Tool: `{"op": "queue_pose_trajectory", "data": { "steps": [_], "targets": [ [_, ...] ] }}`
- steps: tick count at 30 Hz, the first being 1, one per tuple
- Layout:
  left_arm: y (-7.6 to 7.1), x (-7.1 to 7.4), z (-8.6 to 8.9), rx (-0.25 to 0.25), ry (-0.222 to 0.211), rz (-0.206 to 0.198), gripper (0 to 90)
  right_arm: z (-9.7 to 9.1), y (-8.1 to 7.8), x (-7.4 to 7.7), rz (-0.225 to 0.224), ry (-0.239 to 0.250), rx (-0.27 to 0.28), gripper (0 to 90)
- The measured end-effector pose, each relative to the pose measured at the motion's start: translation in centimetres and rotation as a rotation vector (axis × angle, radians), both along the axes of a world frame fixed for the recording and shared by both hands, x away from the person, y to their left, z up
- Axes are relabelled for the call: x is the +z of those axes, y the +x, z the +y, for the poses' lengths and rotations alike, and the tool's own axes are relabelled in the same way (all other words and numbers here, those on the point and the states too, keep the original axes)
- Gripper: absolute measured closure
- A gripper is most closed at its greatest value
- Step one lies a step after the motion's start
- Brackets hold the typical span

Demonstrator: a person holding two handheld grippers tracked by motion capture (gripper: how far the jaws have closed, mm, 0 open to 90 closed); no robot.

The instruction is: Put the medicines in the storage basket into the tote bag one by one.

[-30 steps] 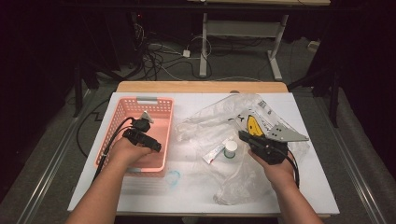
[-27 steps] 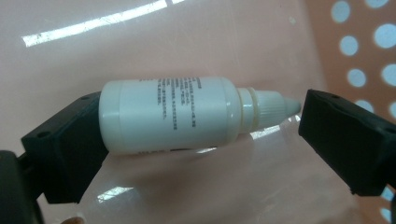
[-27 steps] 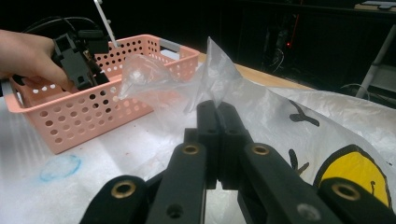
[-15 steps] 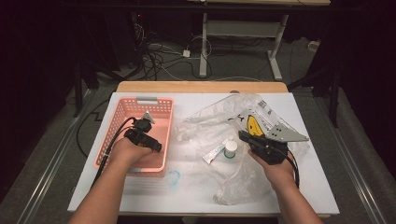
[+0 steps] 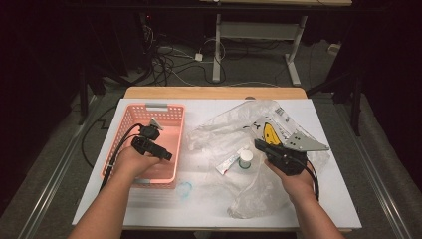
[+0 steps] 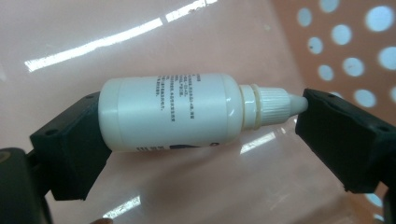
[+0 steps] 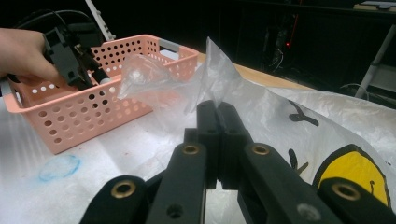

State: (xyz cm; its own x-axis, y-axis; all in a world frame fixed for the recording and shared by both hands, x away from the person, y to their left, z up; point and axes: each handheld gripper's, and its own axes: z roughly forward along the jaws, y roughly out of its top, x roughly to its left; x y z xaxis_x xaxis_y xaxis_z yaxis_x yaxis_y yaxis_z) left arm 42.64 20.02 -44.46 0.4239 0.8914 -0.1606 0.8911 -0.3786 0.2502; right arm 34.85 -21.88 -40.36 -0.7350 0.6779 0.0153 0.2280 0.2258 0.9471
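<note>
pink basket (image 5: 130, 119) sits on the left of the white table (image 5: 328, 199), and the left gripper (image 5: 158, 151) hangs inside it, pointing down toward the basket floor, cable trailing off the near-left rim. over on the right, the right gripper (image 5: 260, 145) lies low over a crumpled clear plastic bag (image 5: 224, 130), its grey three-cornered plate on top. a yellow print (image 5: 270, 132) shows through the bag just beyond it. just left of the right gripper's tip stands a small white bottle (image 5: 245, 160), with a flat white packet (image 5: 229, 163) touching its left side. a faint blue ring mark (image 5: 184, 189) sits on the table just in front of the basket
</note>
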Motion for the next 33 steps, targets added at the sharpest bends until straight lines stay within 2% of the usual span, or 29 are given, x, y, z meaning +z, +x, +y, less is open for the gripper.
{"op": "queue_pose_trajectory", "data": {
  "steps": [8, 11, 15, 18, 25, 33],
  "targets": [
    [-1.2, 1.4, 0.7, -0.009, -0.064, -0.052, 6.4, 0.1, 0.0, 0.0, -0.002, 0.000, 0.002, 90.0],
    [-1.8, 1.8, 0.7, -0.015, -0.062, -0.066, 6.3, 0.1, 0.0, 0.0, -0.002, 0.000, 0.001, 90.0],
    [-2.6, 2.4, 1.0, -0.017, -0.083, -0.094, 6.4, 0.1, -0.1, 0.1, -0.004, -0.001, 0.002, 90.0],
    [-3.5, 2.9, 1.2, -0.022, -0.087, -0.130, 6.4, 0.1, -0.1, 0.1, -0.005, 0.000, 0.002, 90.0],
    [-5.4, 3.4, 2.1, -0.010, -0.135, -0.195, 6.4, 0.2, -0.1, 0.1, -0.006, -0.002, 0.003, 90.0],
    [-7.7, 3.5, 2.0, -0.022, -0.175, -0.279, 6.4, 0.2, -0.1, 0.0, -0.003, -0.005, 0.005, 90.0]
  ]
}}
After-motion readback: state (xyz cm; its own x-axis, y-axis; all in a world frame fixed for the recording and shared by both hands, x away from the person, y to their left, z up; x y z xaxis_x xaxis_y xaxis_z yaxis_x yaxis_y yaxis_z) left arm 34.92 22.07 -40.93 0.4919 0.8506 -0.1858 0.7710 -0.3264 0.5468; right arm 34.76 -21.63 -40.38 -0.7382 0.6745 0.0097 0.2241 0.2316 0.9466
